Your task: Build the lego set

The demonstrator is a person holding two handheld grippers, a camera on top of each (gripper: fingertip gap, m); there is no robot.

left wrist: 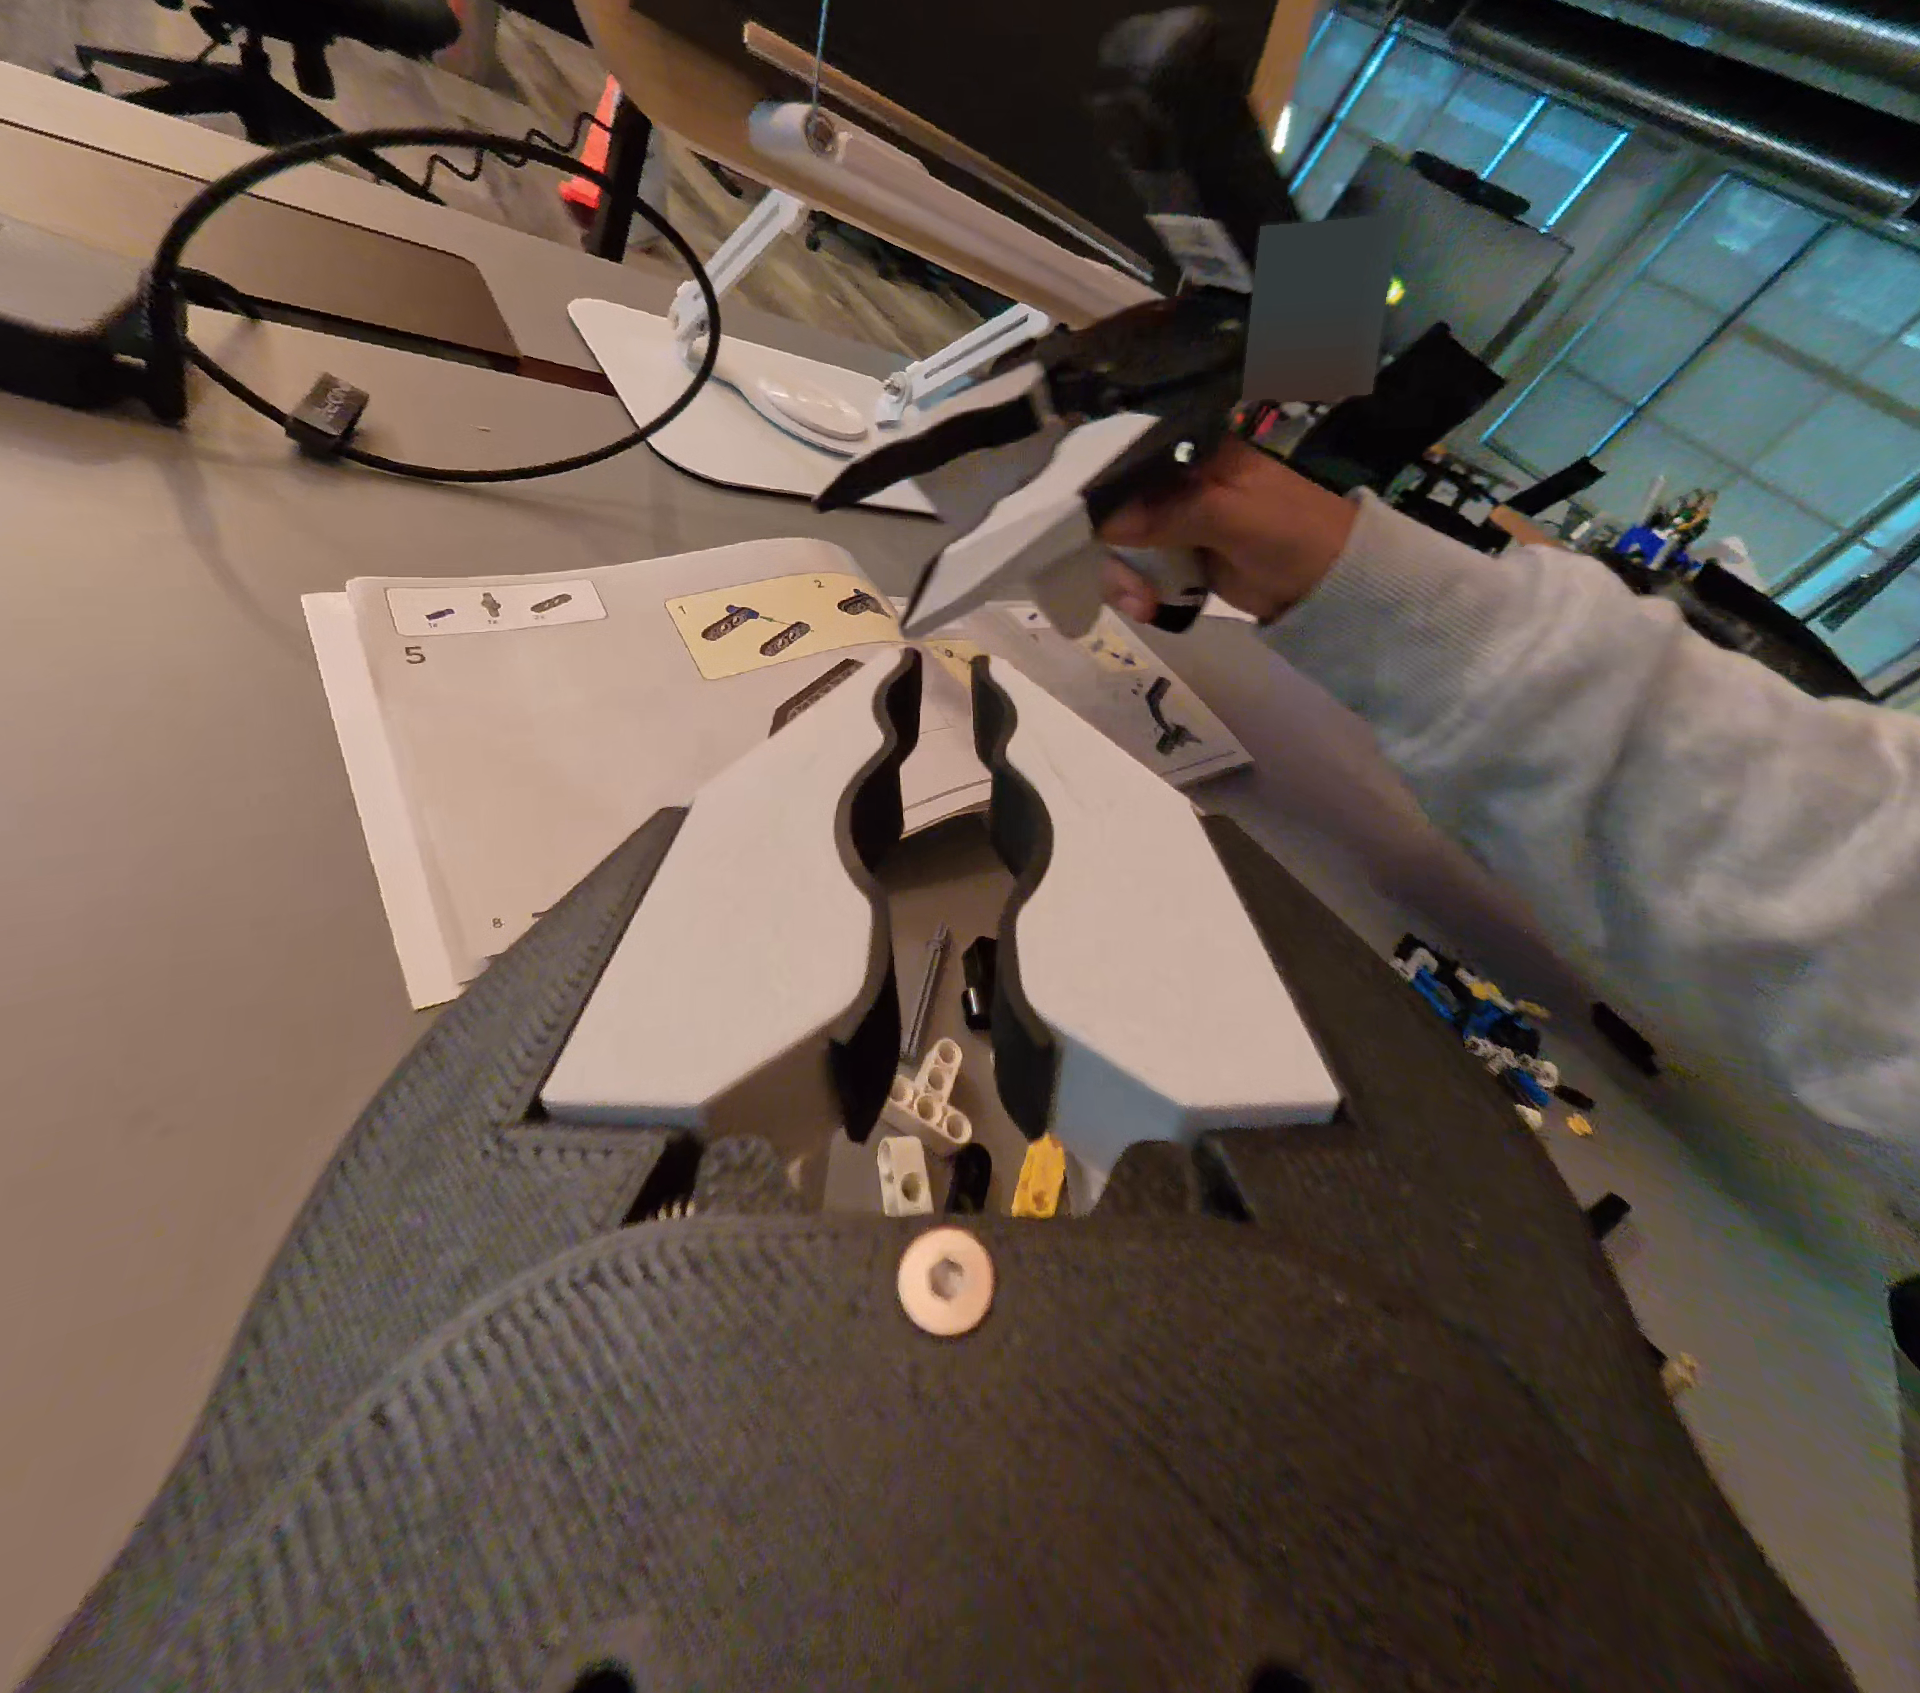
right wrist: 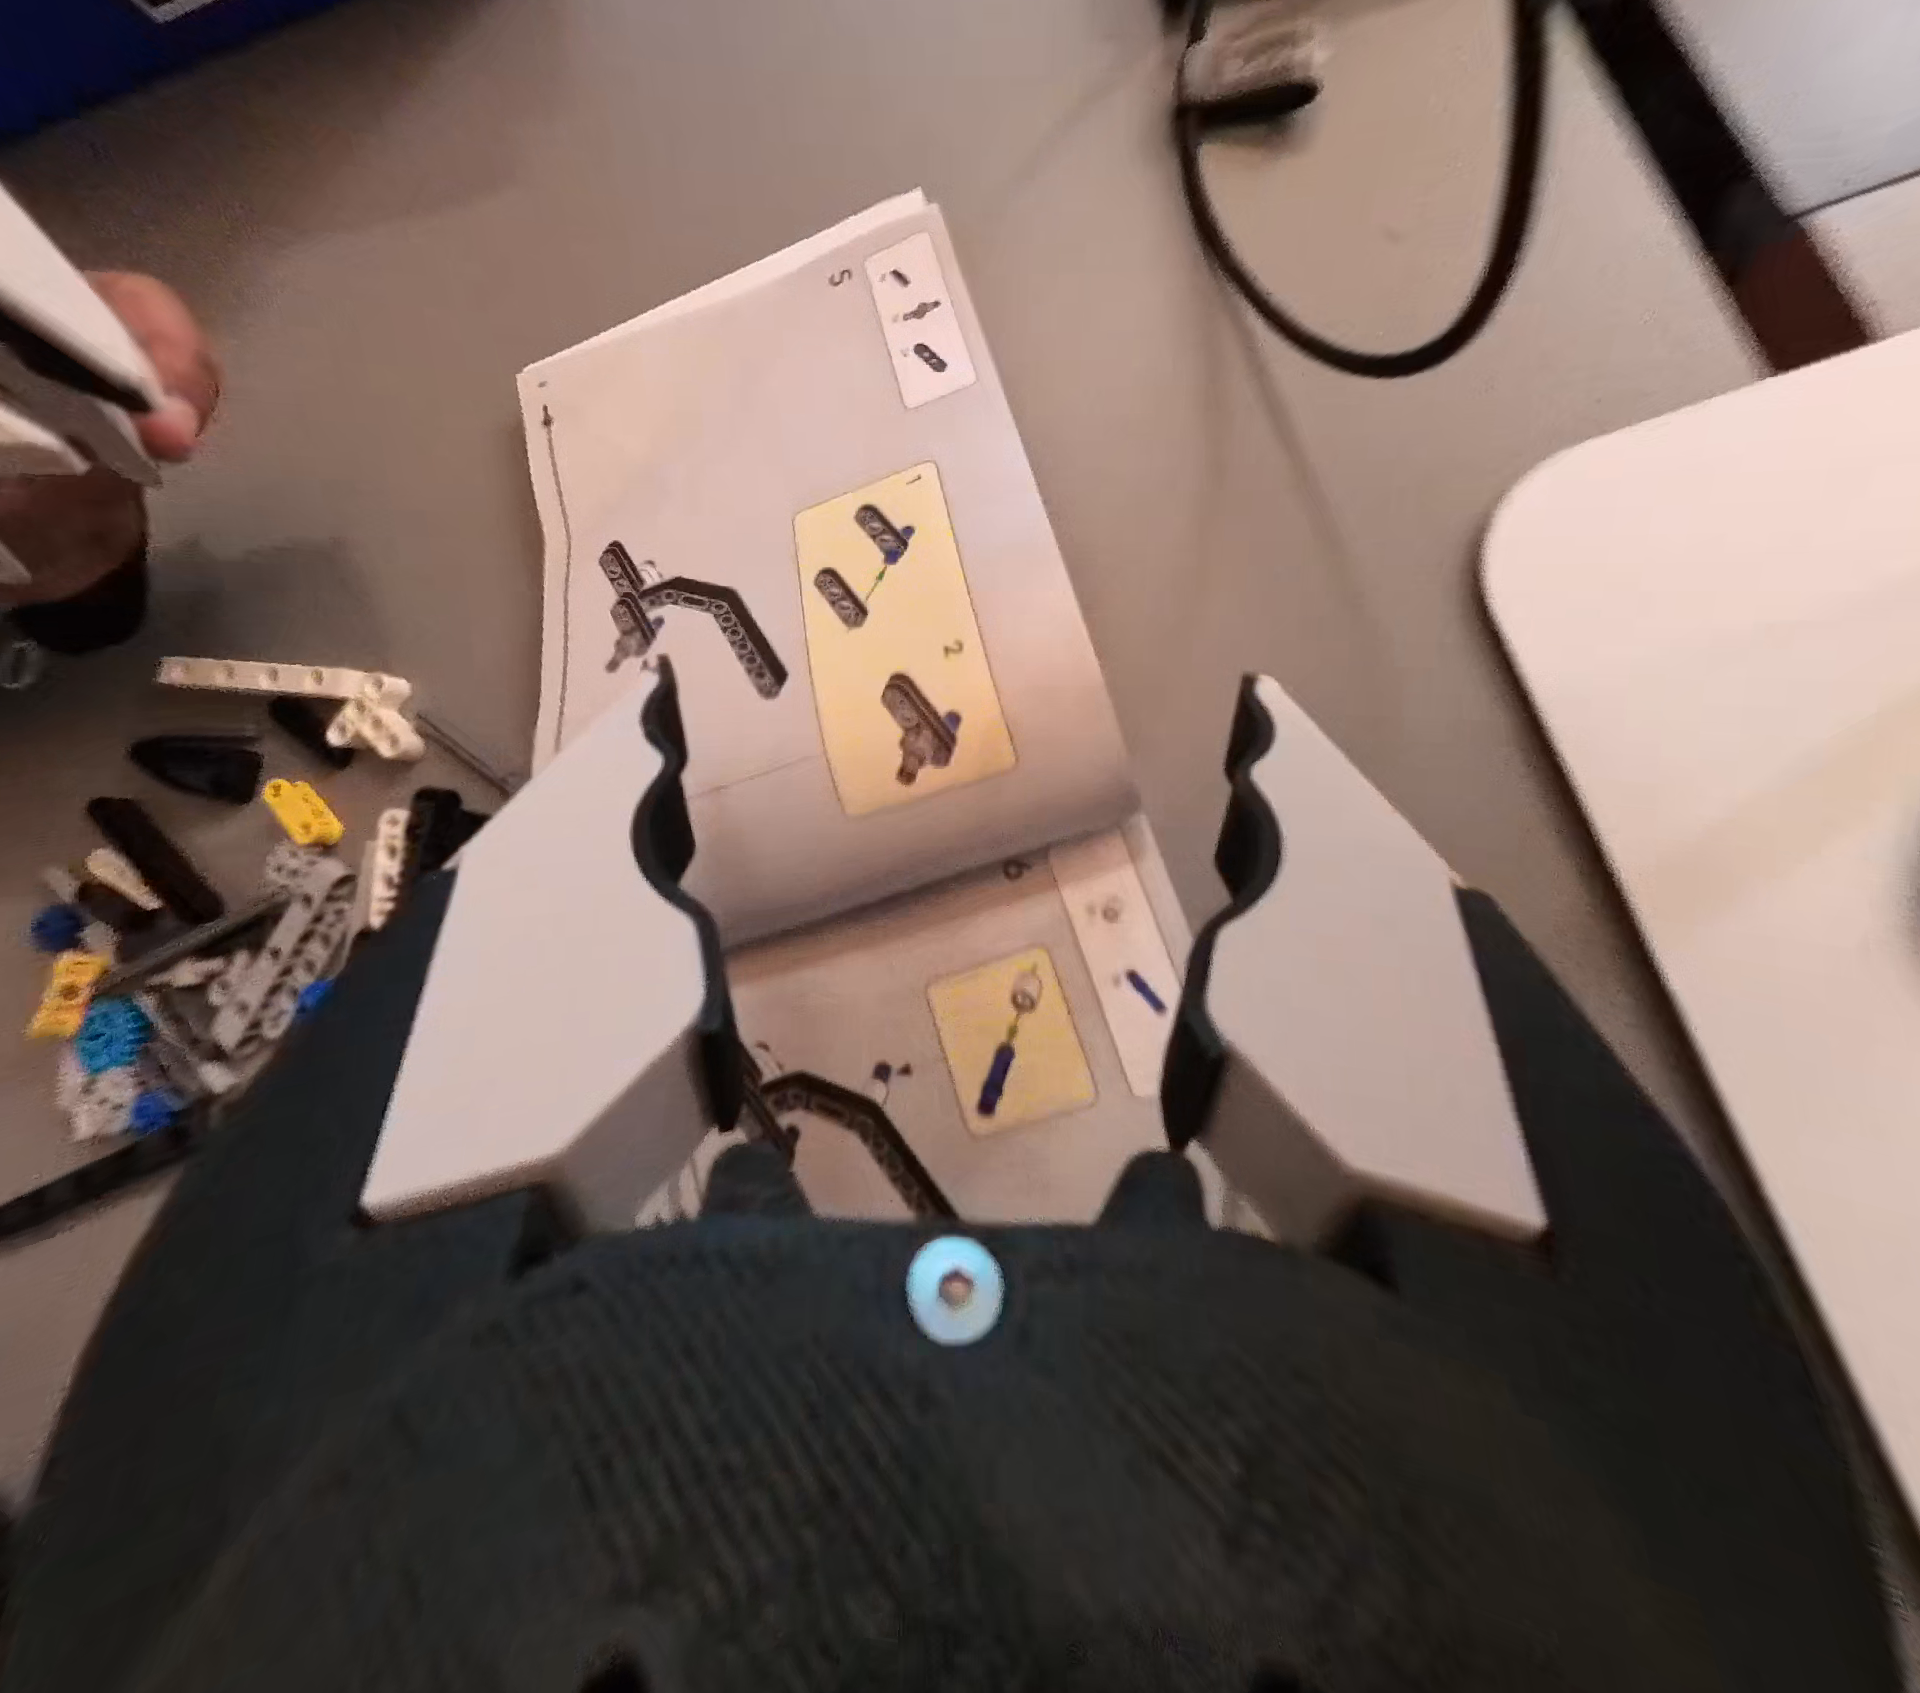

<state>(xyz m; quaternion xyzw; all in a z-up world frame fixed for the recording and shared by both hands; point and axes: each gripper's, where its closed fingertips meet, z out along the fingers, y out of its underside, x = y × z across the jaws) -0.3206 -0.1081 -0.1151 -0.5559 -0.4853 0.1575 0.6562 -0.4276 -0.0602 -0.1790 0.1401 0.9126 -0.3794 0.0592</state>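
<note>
A booklet (right wrist: 790, 604) lies open on the grey surface (right wrist: 436, 313), its spine running from 11 to 5 o'clock. Loose bricks (right wrist: 229, 874) are piled at 9 o'clock, partly blurred. The right tongs (right wrist: 951, 708) are wide apart and empty. The left tongs (left wrist: 945, 667) are nearly together, holding nothing, and hide some bricks.

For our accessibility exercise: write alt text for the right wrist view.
An open hand-held gripper hovers over an open instruction booklet on a grey table. Loose Lego pieces lie scattered to the left, and a black cable loops behind the booklet.
</note>
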